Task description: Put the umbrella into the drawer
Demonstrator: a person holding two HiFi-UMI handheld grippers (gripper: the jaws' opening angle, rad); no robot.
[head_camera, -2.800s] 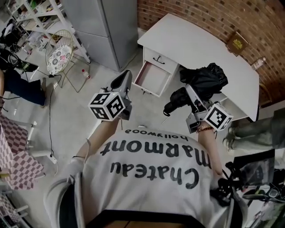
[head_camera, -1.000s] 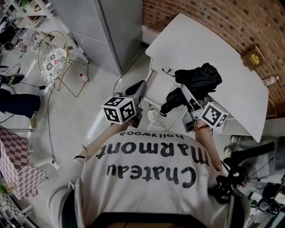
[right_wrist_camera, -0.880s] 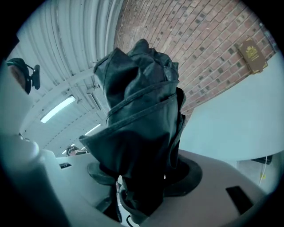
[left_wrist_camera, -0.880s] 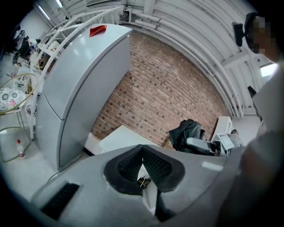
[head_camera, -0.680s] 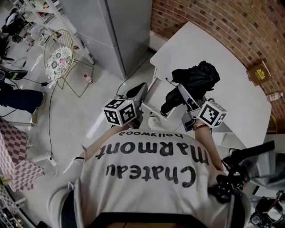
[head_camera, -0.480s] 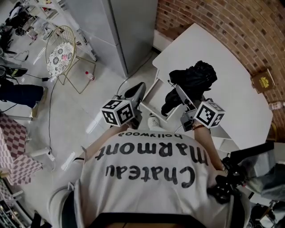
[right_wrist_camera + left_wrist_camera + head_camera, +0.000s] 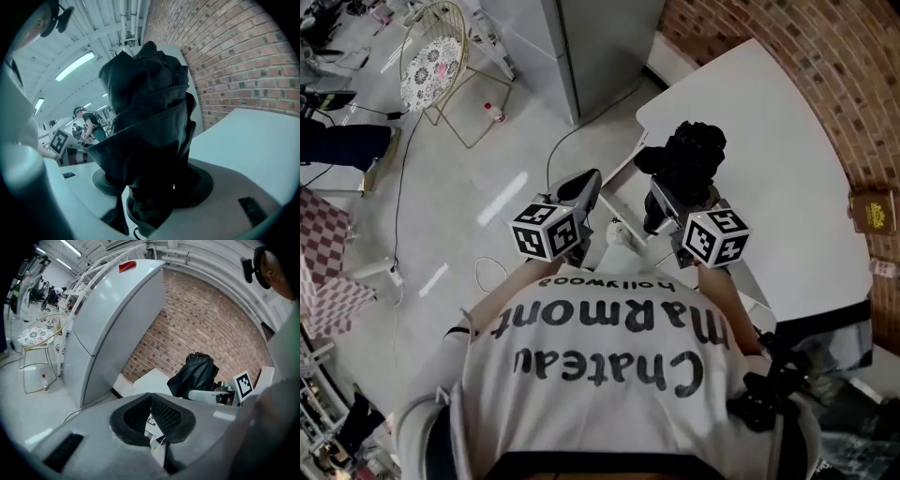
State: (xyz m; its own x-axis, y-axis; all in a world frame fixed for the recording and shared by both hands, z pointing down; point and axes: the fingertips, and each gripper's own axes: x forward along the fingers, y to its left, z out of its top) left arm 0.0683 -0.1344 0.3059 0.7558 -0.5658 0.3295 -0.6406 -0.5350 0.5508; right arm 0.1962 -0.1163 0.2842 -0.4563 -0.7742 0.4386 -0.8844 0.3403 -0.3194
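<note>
A brick wall (image 7: 825, 56) and a grey cabinet (image 7: 600, 37) stand behind a white desk (image 7: 769, 159). Both of the person's arms reach forward and slightly down toward the desk front, where part of the open drawer (image 7: 623, 192) shows between the grippers. The left gripper (image 7: 151, 397) has its pads meeting at the tips, with nothing between them. The right gripper (image 7: 154, 187) stands wide, clamped on the folded black umbrella (image 7: 145, 108), which juts out near the desk's edge, outside the drawer.
</note>
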